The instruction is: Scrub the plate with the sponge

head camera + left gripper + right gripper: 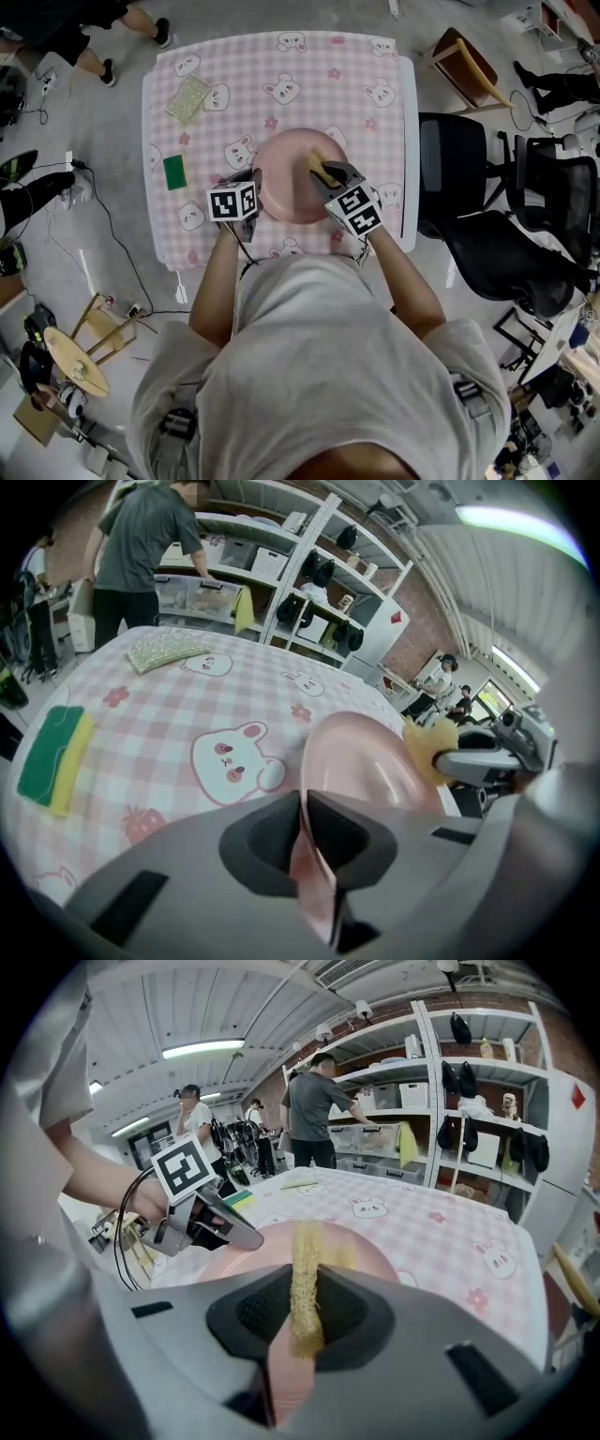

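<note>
A pink plate (292, 183) is tilted up near the table's front edge. My left gripper (247, 195) is shut on its left rim; in the left gripper view the rim (314, 874) runs between the closed jaws of my left gripper (305, 834). My right gripper (330, 178) is shut on a yellow sponge (319, 166), which presses against the plate's face. In the right gripper view the sponge (305, 1283) stands upright between the jaws of my right gripper (305, 1309), with the plate (361, 1255) just behind it. The left gripper view shows that sponge (429, 747) at the plate's right edge.
A green and yellow sponge (174, 172) lies on the pink checked tablecloth (281, 66) at the left, and a pale green scouring cloth (187, 97) lies at the far left. Black office chairs (469, 159) stand right of the table. People stand by the shelves (412, 1082) beyond.
</note>
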The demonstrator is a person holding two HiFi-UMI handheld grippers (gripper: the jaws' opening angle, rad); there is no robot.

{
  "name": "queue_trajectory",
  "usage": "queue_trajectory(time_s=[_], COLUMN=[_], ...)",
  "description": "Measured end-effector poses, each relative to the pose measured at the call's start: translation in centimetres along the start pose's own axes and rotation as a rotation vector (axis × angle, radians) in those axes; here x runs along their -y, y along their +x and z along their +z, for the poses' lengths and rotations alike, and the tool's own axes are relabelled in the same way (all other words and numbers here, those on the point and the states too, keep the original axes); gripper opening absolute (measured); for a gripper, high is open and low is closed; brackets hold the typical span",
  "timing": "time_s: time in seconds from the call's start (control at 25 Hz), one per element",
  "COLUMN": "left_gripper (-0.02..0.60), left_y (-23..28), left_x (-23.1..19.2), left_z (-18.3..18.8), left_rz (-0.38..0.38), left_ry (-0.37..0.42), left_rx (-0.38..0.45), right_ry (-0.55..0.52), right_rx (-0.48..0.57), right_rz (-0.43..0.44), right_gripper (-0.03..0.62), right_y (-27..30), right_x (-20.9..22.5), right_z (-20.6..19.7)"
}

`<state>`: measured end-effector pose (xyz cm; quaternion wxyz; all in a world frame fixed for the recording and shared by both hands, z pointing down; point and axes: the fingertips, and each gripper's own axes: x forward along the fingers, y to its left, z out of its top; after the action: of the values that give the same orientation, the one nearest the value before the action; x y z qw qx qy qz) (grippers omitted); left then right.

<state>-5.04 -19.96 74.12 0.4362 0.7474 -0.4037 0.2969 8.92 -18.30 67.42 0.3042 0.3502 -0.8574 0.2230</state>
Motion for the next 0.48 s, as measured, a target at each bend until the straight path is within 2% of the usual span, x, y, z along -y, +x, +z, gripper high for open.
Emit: queue_trajectory(time_s=[0.12,0.28,0.48], left_gripper=[0.038,0.032,0.028], left_y=[-0.1,-0.3,-0.3], left_x=[0.3,0.9,1.5], left_z=[0.8,2.3,3.0], left_rz=[0.014,0.005,0.002], left_ry=[0.069,0.085,0.109], left_rx=[0.015,0.055,0.060], right_ry=[-0.037,-0.125,-0.251], right_rx=[-0.023,-0.071,-0.142], right_rz=[0.014,0.043,0.052], right_gripper=[0.067,0.069,0.069], right_y=[0.8,2.6,5.0], right_x=[0.4,0.6,1.3], right_z=[0.3,0.8,1.4])
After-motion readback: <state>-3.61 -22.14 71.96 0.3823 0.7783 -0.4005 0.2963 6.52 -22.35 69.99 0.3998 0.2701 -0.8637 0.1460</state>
